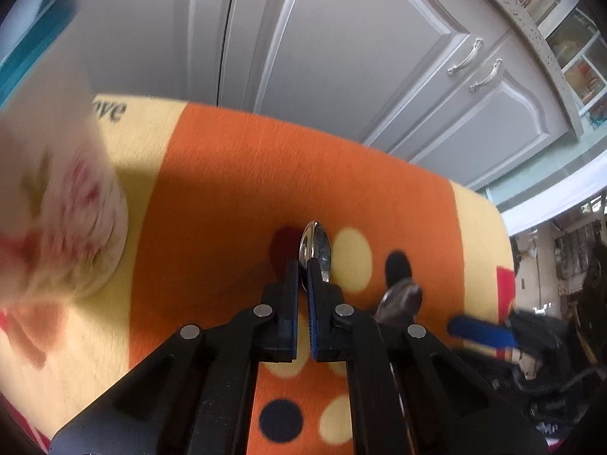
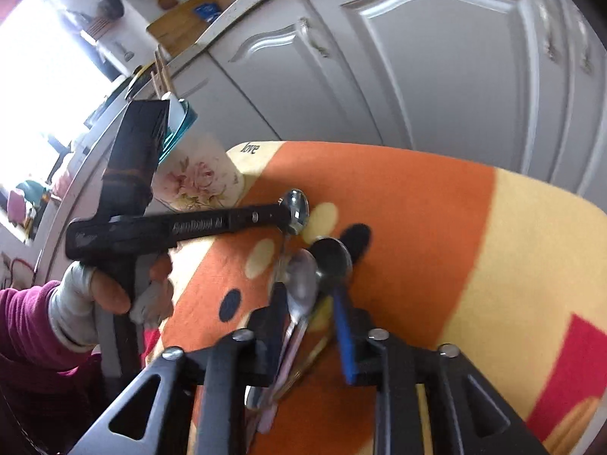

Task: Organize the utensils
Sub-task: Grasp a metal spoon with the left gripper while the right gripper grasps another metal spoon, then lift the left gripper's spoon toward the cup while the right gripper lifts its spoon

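Note:
My left gripper (image 1: 302, 265) is shut on a steel spoon (image 1: 316, 247), bowl pointing forward, held just above the orange spotted cloth (image 1: 235, 189). In the right wrist view the left gripper (image 2: 282, 214) comes in from the left with that spoon (image 2: 297, 208) at its tip. My right gripper (image 2: 309, 303) is open, its jaws on either side of two spoons (image 2: 303, 284) that lie on the cloth (image 2: 417, 227), one light, one dark (image 2: 333, 258). A floral mug (image 1: 64, 227) stands at the left, blurred; it also shows in the right wrist view (image 2: 199, 180).
Grey cabinet doors (image 1: 341, 57) rise right behind the cloth-covered surface. The right gripper's blue finger (image 1: 481, 331) and a dark spoon bowl (image 1: 402, 299) show at the right in the left wrist view. A gloved hand (image 2: 87, 303) holds the left gripper.

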A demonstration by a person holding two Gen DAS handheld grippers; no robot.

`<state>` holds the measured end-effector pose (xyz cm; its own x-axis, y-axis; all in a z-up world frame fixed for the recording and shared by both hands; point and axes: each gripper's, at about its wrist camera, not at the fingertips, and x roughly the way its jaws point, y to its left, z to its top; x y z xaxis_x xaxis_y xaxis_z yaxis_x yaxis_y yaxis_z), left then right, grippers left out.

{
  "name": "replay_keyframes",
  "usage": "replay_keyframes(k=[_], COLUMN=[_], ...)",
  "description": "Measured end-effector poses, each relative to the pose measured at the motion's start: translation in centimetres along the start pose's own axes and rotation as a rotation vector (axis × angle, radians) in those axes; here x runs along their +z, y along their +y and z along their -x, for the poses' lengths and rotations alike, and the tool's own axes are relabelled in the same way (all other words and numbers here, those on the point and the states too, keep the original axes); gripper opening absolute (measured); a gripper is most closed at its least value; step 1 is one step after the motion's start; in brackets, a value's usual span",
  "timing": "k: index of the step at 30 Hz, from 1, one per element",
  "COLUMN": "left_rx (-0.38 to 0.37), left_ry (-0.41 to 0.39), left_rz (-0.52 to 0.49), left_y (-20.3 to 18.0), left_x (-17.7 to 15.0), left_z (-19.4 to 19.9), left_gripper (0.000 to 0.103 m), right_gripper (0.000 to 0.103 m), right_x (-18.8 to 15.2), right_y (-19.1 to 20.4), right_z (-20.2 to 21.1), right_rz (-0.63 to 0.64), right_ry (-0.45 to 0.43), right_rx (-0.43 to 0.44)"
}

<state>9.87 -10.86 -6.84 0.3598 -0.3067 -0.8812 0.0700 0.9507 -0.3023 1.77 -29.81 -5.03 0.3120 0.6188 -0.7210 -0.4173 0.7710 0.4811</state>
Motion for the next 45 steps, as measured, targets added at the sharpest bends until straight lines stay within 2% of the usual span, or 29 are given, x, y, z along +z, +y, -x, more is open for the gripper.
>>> replay_keyframes(k=[6,8,10,14,17,19,21,22,28,30,33,34,36,38,43,45], left_rx=[-0.025,-0.029,-0.016,-0.001,0.001,-0.002,-0.011,-0.032,-0.057,-0.062,-0.052,-0.051,-0.054,-0.053,-0.033,-0.026], left_ry=[-0.020,-0.023,-0.022,-0.020,-0.030,-0.028,-0.033,-0.026,0.027,0.039,0.052,0.057,0.064,0.066,0.063,0.063], left_rz=[0.019,0.023,0.017,0.015,0.011,-0.004,-0.019,-0.028,-0.060,-0.064,-0.075,-0.070,-0.065,-0.064,-0.043,-0.022], left_y=[0.5,0.3,-0.3,-0.6,-0.7,-0.8,-0.8,-0.8,0.4,1.1,2.0,2.5,3.2,3.9,5.6,6.3], left_x=[0.2,0.5,0.8,1.0,1.2,1.2,1.1,1.0,-1.1,-1.9,-2.9,-3.4,-4.0,-4.7,-5.8,-6.0], left_z=[1.0,0.8,0.3,-0.7,-0.9,-0.9,-0.8,-0.7,0.7,1.5,2.5,3.0,3.5,4.3,5.4,5.7], left_gripper=[0.003,0.016,0.024,0.024,0.022,0.019,0.011,0.003,0.002,0.002,0.002,0.002,0.002,0.002,0.002,0.002], right_gripper=[0.025,0.025,0.025,0.022,0.006,0.004,0.003,0.003,0.003,0.003,0.004,0.006,0.027,0.032,0.030,0.018], right_x=[1.0,1.1,1.2,0.8,0.7,0.6,0.5,0.4,-1.1,-1.7,-1.6,-1.4,-0.9,-0.2,0.9,1.2], right_y=[-0.1,-0.1,0.0,0.0,-0.4,-0.7,-0.8,-0.8,-1.9,-1.2,0.0,0.2,0.9,1.4,1.3,1.2], right_z=[-2.3,-2.5,-3.2,-4.4,-4.5,-4.3,-3.9,-3.6,-1.9,-2.0,-1.7,-1.8,-1.9,-2.6,-5.3,-6.1], right_rz=[0.025,0.030,0.041,0.056,0.038,0.018,0.011,0.006,-0.099,-0.070,-0.028,-0.022,0.011,0.051,0.055,0.003], right_ry=[0.056,0.063,0.073,0.100,0.101,0.099,0.091,0.085,0.041,0.060,0.032,0.033,0.027,0.041,0.115,0.143], right_rx=[0.008,0.018,0.030,0.039,0.047,0.066,0.065,0.063,0.078,0.061,0.013,0.013,0.006,-0.014,0.009,0.021])
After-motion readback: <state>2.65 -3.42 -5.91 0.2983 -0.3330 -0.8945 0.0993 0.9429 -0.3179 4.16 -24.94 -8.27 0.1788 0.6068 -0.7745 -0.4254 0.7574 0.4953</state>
